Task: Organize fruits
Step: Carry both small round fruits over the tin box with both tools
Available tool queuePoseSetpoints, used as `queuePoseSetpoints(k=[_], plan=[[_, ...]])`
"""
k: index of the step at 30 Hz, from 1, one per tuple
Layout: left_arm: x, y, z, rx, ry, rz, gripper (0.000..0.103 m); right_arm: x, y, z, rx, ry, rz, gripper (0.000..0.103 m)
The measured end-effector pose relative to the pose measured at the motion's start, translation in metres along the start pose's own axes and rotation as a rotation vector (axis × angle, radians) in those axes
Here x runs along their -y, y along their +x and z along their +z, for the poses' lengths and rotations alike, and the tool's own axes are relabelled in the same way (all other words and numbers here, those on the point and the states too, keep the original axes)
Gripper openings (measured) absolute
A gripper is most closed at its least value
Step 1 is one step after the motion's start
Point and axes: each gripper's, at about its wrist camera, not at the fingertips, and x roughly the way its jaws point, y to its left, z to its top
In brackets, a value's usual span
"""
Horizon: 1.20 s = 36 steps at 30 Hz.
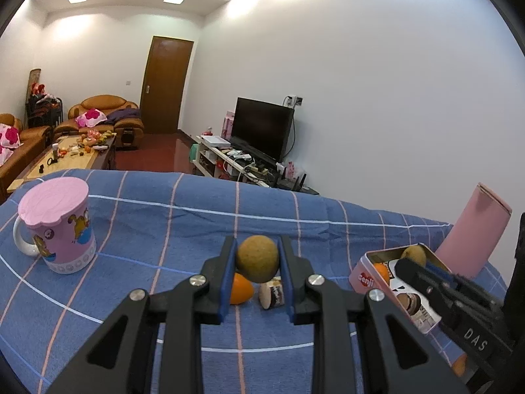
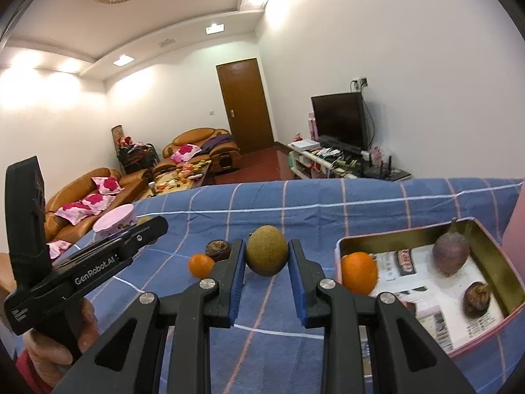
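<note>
My left gripper (image 1: 257, 241) is shut on a green-brown round fruit (image 1: 257, 259), held just above a small orange (image 1: 241, 290) and a brown round item (image 1: 272, 292) that lie on the blue checked cloth (image 1: 157, 229). My right gripper (image 2: 266, 243) is shut on a second green-brown fruit (image 2: 266, 251), left of the pink tin (image 2: 407, 229). The tin holds an orange (image 2: 359, 272), a purplish fruit (image 2: 449, 252) and a brown item (image 2: 477, 298). In the left wrist view the right gripper (image 1: 405, 262) reaches over the tin (image 1: 361, 275).
A pink lidded mug (image 1: 59, 229) stands at the cloth's left. A tall pink object (image 1: 472, 229) stands behind the tin. A person's hand (image 2: 49, 344) holds the left gripper (image 2: 157, 225). Beyond the cloth's far edge are sofas, a coffee table and a TV stand.
</note>
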Motion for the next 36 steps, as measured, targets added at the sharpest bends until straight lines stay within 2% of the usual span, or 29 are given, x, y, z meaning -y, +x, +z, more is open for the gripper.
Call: queuePoseSetpoints(k=[8,14,19,28,36], plan=[[0.022,0.003,-0.008,-0.004,0.065,0.027,0.027,0.022,-0.005,-0.002,-0.004,-0.018,-0.081,0.028],[0.050,0.011,-0.021,-0.029,0.129,0.118,0.027,0.044,-0.016,-0.006,-0.012,-0.041,-0.113,0.028],[0.076,0.010,-0.027,-0.020,0.168,0.162,0.027,0.060,-0.029,-0.008,-0.003,-0.076,-0.139,0.028],[0.112,0.012,-0.029,-0.020,0.146,0.161,0.027,0.089,-0.047,-0.005,0.011,-0.071,-0.169,0.028],[0.147,0.017,-0.025,-0.005,0.160,0.122,0.027,0.117,-0.061,-0.001,0.032,-0.067,-0.212,0.028]])
